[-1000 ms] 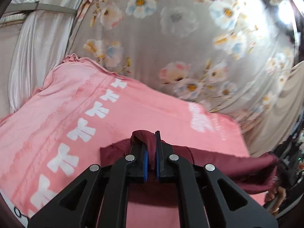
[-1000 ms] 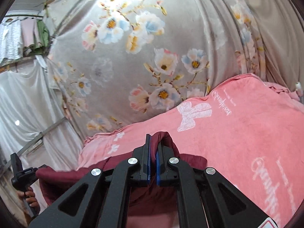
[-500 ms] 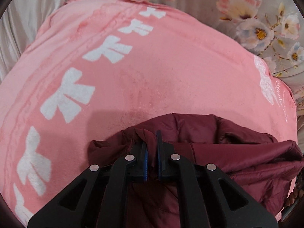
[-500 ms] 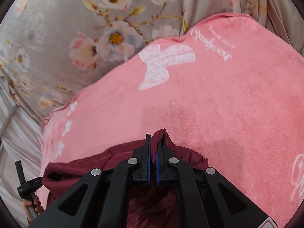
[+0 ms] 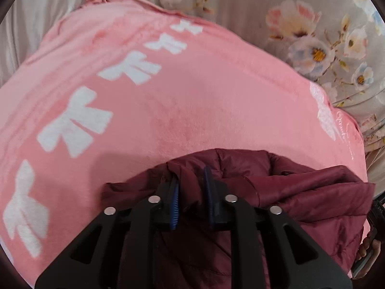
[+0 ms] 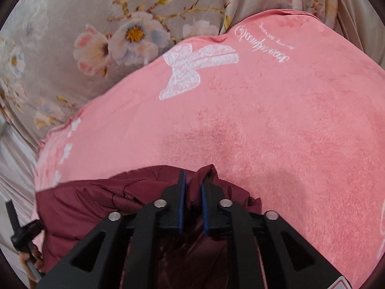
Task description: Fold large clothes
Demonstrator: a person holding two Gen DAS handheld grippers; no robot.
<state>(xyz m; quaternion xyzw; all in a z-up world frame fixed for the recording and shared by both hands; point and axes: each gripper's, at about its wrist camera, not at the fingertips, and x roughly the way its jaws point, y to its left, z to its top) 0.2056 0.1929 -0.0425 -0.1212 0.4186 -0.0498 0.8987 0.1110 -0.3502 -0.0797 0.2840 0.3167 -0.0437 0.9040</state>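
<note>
A maroon puffer jacket (image 5: 300,187) lies bunched on the near part of a pink blanket (image 5: 192,96). My left gripper (image 5: 191,180) stands open over the jacket's left end, with a fold of fabric loose between its blue pads. In the right wrist view the same jacket (image 6: 84,200) spreads to the left. My right gripper (image 6: 192,180) is open too, its jaws a little apart around a raised ridge of the cloth. The jacket's lower part is hidden under both grippers.
The pink blanket (image 6: 264,120) with white bow prints covers the whole work surface. A grey floral curtain (image 6: 120,24) hangs behind it. A hand with the other gripper's handle (image 6: 19,236) shows at the left edge.
Both grippers came down with the jacket onto the blanket, then opened and let go of the fabric they were shut on. The jacket now rests on the blanket.
</note>
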